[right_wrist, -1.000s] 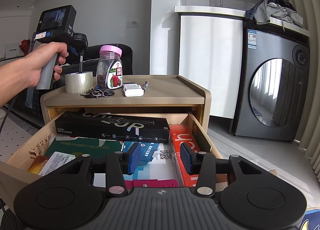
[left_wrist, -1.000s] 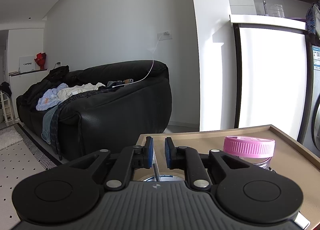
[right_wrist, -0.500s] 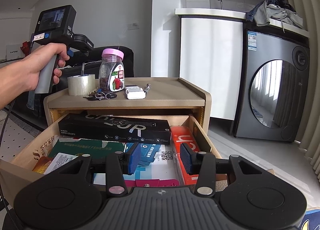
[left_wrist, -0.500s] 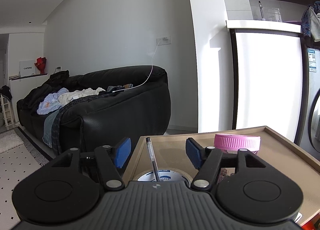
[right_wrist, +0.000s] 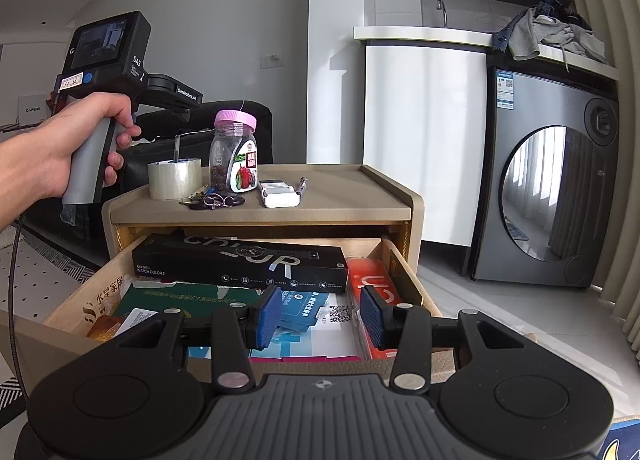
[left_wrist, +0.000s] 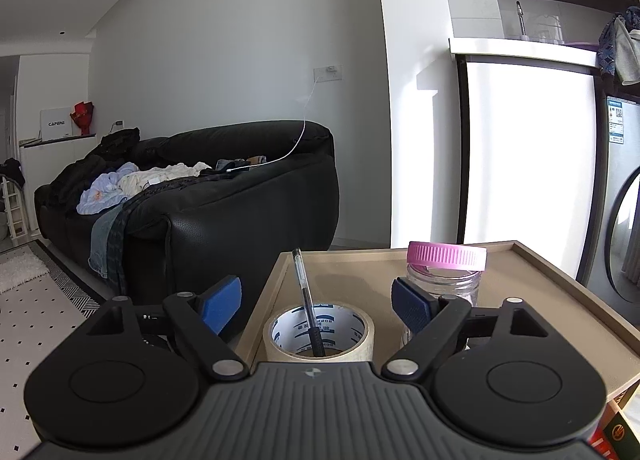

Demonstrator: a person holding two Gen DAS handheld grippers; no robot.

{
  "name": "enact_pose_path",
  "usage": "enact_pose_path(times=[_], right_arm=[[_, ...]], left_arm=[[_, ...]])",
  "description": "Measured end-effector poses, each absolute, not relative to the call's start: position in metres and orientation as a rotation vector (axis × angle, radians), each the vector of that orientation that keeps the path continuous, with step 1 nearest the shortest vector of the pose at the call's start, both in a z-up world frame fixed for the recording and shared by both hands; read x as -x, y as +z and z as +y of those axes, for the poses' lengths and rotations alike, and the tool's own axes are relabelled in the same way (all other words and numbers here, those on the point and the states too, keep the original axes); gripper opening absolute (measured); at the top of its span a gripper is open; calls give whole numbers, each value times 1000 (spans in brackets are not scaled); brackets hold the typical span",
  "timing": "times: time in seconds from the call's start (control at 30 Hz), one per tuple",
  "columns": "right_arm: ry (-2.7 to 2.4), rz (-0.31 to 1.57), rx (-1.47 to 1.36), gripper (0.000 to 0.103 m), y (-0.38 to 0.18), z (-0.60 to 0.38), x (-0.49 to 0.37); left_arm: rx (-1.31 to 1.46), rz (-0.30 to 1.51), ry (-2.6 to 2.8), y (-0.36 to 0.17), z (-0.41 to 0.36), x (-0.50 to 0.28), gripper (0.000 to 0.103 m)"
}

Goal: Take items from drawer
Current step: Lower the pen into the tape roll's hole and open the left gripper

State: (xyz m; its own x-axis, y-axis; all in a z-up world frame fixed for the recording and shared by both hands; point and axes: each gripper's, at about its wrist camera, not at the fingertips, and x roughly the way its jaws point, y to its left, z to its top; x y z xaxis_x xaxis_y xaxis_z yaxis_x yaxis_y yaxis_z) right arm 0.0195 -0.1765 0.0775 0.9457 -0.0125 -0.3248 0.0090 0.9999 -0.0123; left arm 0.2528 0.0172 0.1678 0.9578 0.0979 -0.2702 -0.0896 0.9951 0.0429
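Observation:
A black pen stands tilted inside a roll of clear tape on the cabinet top. My left gripper is open and empty, its pads either side of the pen, above and behind the roll. In the right wrist view the pen and tape roll stand at the top's left end. The open drawer holds a long black watch box, a red box and cards. My right gripper is open and empty above the drawer's front.
A pink-lidded jar, keys, a white case and a second pen lie on the cabinet top. A black sofa stands beyond, left. A washing machine stands to the right.
My left gripper opened and let go of the pen, which now stands in the tape roll, and it drew back a little. My right gripper stayed over the drawer.

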Motion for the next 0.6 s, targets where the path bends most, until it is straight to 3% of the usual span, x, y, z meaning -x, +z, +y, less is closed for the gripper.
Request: enact_pose_path(times=[0.1, 0.33, 0.6], right_arm=[[-9, 327, 14, 47, 79, -176, -13], [-11, 320, 15, 47, 81, -177, 0], [-17, 314, 16, 47, 83, -180, 17]], left_arm=[[-15, 287, 75, 167, 14, -243, 86], [-8, 309, 50, 161, 2, -215, 101], [27, 322, 29, 158, -3, -184, 103]])
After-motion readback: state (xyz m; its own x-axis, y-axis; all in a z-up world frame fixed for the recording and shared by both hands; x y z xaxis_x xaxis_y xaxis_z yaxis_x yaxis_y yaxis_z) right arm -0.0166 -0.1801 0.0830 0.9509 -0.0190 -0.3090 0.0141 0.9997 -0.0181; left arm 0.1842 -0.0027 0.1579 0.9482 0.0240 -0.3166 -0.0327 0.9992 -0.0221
